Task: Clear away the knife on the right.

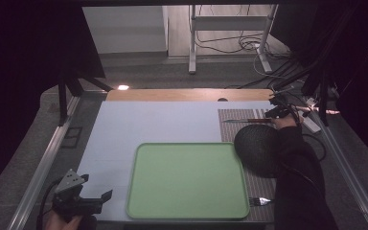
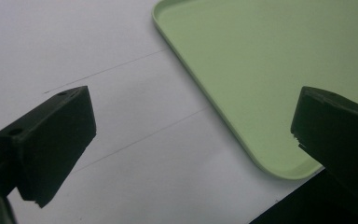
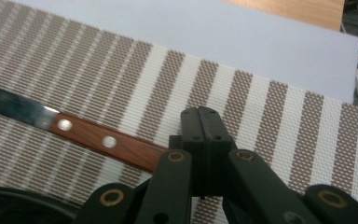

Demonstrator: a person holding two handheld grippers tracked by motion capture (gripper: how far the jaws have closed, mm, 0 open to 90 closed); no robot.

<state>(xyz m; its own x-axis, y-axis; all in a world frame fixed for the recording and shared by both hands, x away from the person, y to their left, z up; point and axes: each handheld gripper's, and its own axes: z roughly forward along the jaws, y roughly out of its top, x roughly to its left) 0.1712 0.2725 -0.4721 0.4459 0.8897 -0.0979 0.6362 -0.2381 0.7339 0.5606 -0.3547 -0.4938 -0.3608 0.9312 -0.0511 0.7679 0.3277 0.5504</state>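
Note:
A knife (image 1: 247, 120) with a brown riveted wooden handle (image 3: 98, 137) lies on a striped placemat (image 3: 261, 107) at the far right of the table, blade pointing left. My right gripper (image 1: 275, 113) (image 3: 204, 121) sits at the handle's end with its jaws pressed together. The handle's tip runs under the left jaw, so whether it is pinched is hidden. My left gripper (image 1: 98, 189) (image 2: 193, 135) hovers open and empty over the white sheet (image 1: 148, 120), beside the near-left corner of the green tray (image 1: 187, 179) (image 2: 261, 70).
A black bowl (image 1: 258, 148) (image 3: 18, 205) stands on the placemat (image 1: 230, 129) between the knife and a fork (image 1: 261, 201) near the front edge. A power strip (image 1: 311, 124) and cables lie off the table's right side. A dark sleeve (image 1: 297, 182) reaches along the right.

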